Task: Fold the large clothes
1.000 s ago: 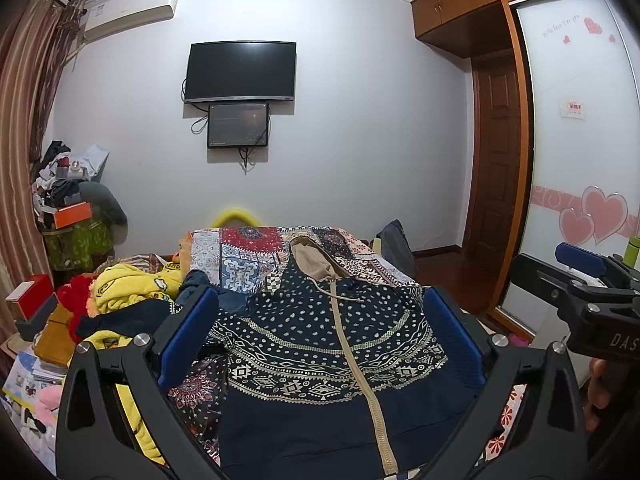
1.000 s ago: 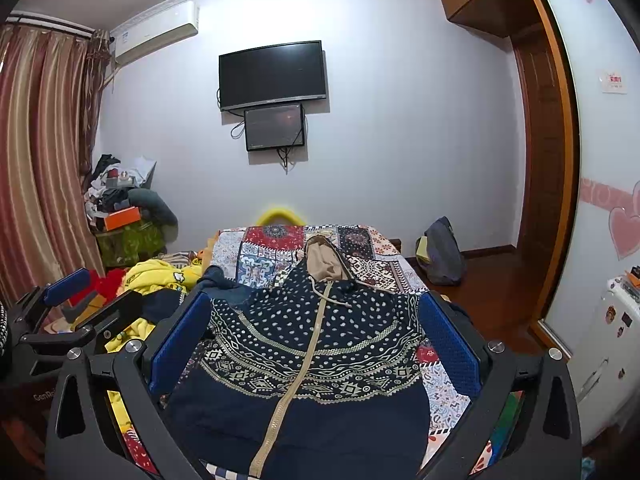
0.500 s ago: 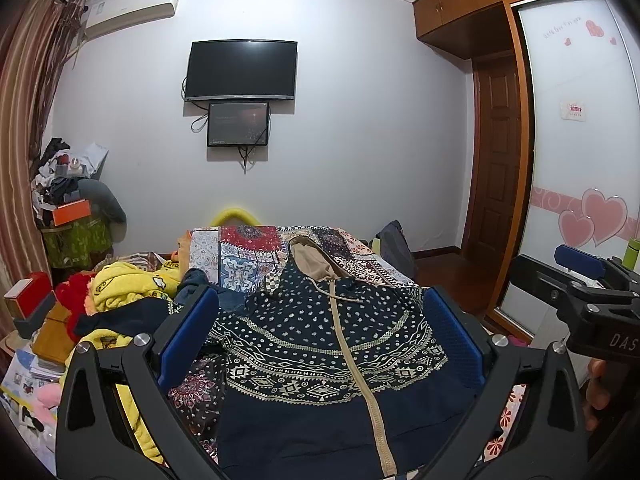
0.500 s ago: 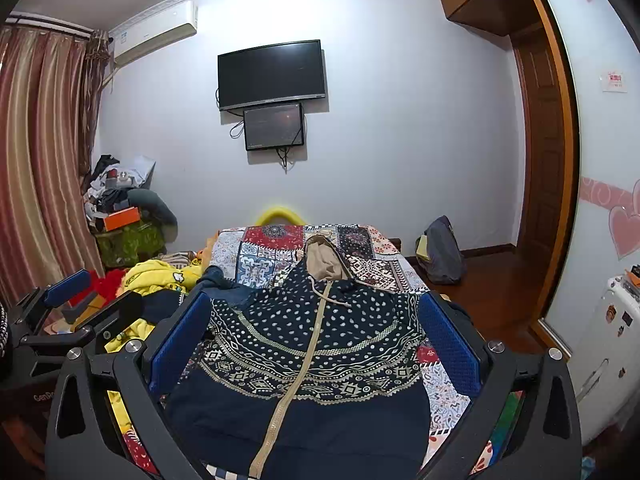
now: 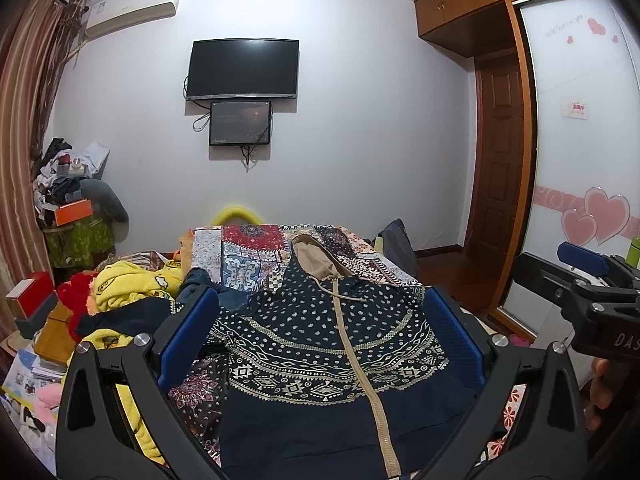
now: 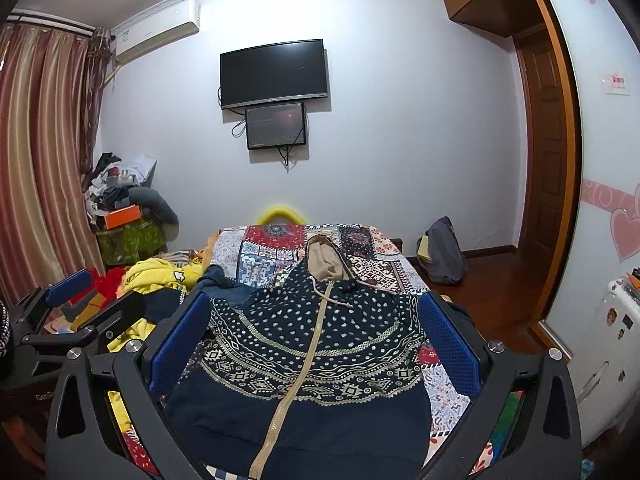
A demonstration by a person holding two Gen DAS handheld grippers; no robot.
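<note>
A navy hooded zip jacket (image 5: 320,344) with white dots, a patterned band and a tan zipper lies flat on the bed, tan-lined hood (image 5: 314,258) pointing to the far wall. It also shows in the right wrist view (image 6: 316,340). My left gripper (image 5: 320,320) is open and empty, held above the jacket's lower half. My right gripper (image 6: 316,320) is open and empty, also above it. Each gripper shows in the other's view: the right one (image 5: 584,280) at the right edge, the left one (image 6: 76,304) at the left.
A patchwork bedspread (image 5: 240,248) covers the bed. A pile of yellow, red and dark clothes (image 5: 120,292) lies left of the jacket. Boxes and clutter (image 5: 68,208) stand by the curtain. A grey bag (image 6: 440,256) sits on the floor at right, near the wardrobe (image 5: 576,160).
</note>
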